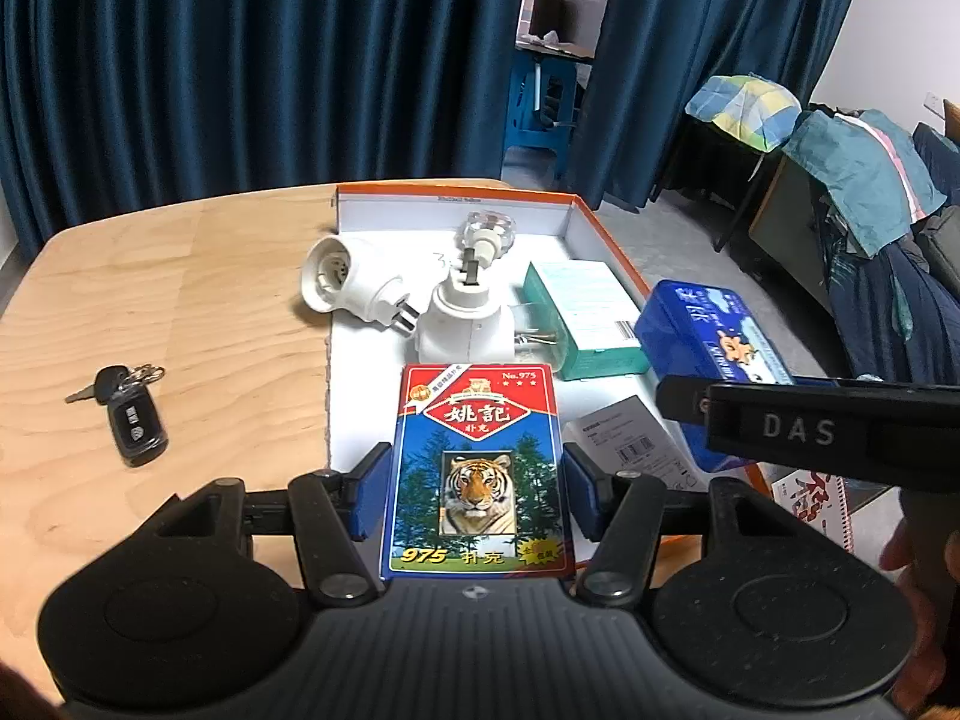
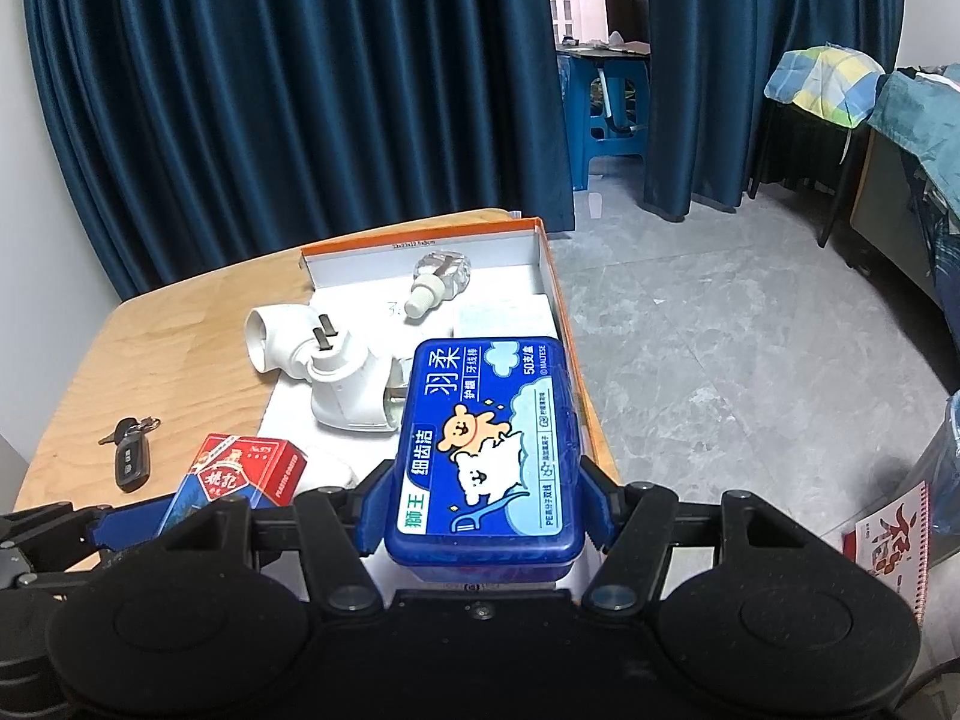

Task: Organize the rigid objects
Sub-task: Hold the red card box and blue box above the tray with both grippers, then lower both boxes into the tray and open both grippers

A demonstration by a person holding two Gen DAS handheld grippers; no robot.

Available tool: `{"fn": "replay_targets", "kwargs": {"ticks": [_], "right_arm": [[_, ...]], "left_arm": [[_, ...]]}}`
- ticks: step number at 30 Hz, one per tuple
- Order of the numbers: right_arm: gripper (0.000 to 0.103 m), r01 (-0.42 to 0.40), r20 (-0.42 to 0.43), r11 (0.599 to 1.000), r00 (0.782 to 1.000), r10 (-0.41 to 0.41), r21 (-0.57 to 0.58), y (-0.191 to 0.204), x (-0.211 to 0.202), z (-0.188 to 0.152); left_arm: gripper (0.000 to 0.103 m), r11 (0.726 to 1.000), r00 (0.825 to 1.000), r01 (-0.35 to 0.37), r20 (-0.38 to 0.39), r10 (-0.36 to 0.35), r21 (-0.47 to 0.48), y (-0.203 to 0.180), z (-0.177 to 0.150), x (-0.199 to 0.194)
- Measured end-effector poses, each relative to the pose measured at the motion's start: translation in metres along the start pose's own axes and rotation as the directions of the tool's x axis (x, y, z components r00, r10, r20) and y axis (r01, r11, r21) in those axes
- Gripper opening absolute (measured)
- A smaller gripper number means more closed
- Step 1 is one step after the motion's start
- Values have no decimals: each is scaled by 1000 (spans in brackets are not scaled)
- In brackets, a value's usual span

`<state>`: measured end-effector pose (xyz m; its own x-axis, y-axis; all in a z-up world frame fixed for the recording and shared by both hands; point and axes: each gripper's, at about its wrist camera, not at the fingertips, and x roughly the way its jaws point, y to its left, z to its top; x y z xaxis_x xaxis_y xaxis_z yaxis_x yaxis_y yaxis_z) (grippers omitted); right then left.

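My left gripper (image 1: pixel 474 495) is shut on a playing-card pack (image 1: pixel 477 468) with a tiger picture, held above the near end of the orange-rimmed white box lid (image 1: pixel 456 204). The same pack (image 2: pixel 240 477) shows at the lower left of the right wrist view. My right gripper (image 2: pixel 486 507) is shut on a blue floss-pick box (image 2: pixel 489 450), over the lid's right side; that box (image 1: pixel 708 336) also appears in the left wrist view. Inside the lid lie two white plug-in devices (image 1: pixel 465 324) (image 1: pixel 345 279), a clear bottle (image 1: pixel 486 231), a teal carton (image 1: pixel 579 315) and a white carton (image 1: pixel 624 438).
A car key with fob (image 1: pixel 129 414) lies on the wooden table (image 1: pixel 180 300), left of the lid. Dark blue curtains (image 1: pixel 240 60) hang behind the table. To the right are grey floor (image 2: pixel 720 360), covered furniture (image 1: pixel 870 180) and a red-and-white calendar (image 2: pixel 894 534).
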<state>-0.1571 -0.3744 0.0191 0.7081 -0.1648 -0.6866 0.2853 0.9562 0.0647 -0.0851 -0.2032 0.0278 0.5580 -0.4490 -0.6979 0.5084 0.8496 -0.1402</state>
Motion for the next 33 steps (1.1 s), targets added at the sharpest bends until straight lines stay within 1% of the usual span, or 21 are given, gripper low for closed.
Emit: {"fn": "replay_targets", "kwargs": {"ticks": [4,5,6,8,11,14,16,18,19,22,23,25,27,28,29,31,32,33], "right_arm": [[74,6,-8,1000,1000,-6,8,-2,10,2],[75,11,-16,1000,1000,-10,8,-3,13,2],[75,19,-22,1000,1000,-18,4,-3,15,1],[75,24,-22,1000,999,-24,1,-2,18,1],[75,26,-25,1000,999,-26,3,0,19,0],[75,9,-6,1000,1000,-9,-3,6,13,-1],[76,1,8,1000,1000,-1,-16,11,7,0],[76,-17,27,999,999,17,-29,18,0,1],[76,-24,34,999,999,25,-33,22,-3,1],[76,-64,53,997,996,66,-52,36,-11,1],[76,-79,58,995,995,82,-56,42,-13,1],[77,-98,66,993,993,103,-67,54,-15,0],[77,-124,61,989,990,129,-80,67,-15,0],[77,-134,57,987,989,140,-86,73,-15,-1],[77,-141,53,985,988,146,-97,80,-13,-2],[77,-152,43,981,987,158,-122,92,-10,-3],[77,-156,39,979,986,162,-130,97,-9,-4],[77,-161,35,977,985,167,-139,102,-7,-4]], "left_arm": [[60,999,999,33,-14,-33,7,-1,1,8],[62,999,999,46,-13,-46,11,-2,1,10],[74,998,998,56,-9,-56,17,-4,1,10],[86,997,997,75,3,-75,30,-6,1,9],[86,996,997,74,16,-75,54,-6,-1,5],[86,997,997,63,42,-64,40,7,-4,-3],[87,998,996,45,73,-49,45,25,-7,-15],[93,998,995,28,93,-33,47,48,-12,-26],[94,998,995,30,95,-35,52,62,-15,-31],[94,996,997,-19,72,12,92,100,-28,-38],[94,996,998,-22,61,17,88,111,-31,-37],[94,997,999,-4,39,1,80,132,-39,-36],[94,995,1000,0,31,-3,99,139,-44,-31],[94,993,1000,16,23,-18,117,140,-46,-28],[93,990,999,29,11,-31,141,141,-48,-24],[93,977,999,38,12,-42,209,135,-51,-16],[92,973,999,40,10,-43,229,135,-52,-13],[88,971,999,41,6,-43,237,135,-52,-8]]}}
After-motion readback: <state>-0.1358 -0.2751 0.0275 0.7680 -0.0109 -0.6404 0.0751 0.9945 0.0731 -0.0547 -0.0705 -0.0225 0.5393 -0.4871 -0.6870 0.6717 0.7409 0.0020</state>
